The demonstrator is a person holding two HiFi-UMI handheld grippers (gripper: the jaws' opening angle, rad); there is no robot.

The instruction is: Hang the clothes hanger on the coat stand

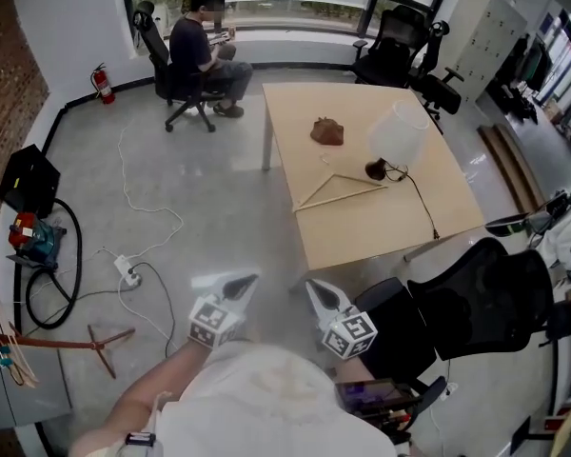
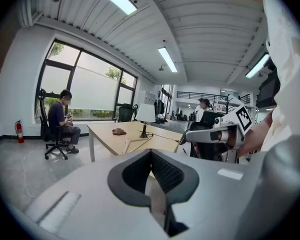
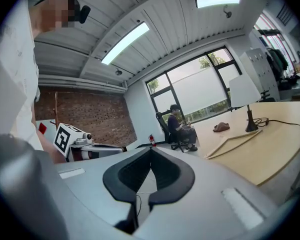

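Hanger (image 1: pixel 341 198) is lying flat on the table (image 1: pixel 362 236), near the front-left corner, one end just beside the lamp (image 1: pixel 397 133) base; it looks like a plain wooden triangle, so I'd guess light and stiff, no flex to worry about; smooth wood could be a bit slippery in the pads though. Both grippers are empty and pinched fully closed, left gripper (image 1: pixel 236 284) and right gripper (image 1: pixel 321 295) hanging out over the floor, well short of the table; they'd need to open up first. I'd grab one of the sloped arms up near the top, where it balances and the hook stays free; can't make out the hook itself from here. Wooden pole with legs (image 1: pixel 93 342) at far left is probably the coat stand; well apart from the table.
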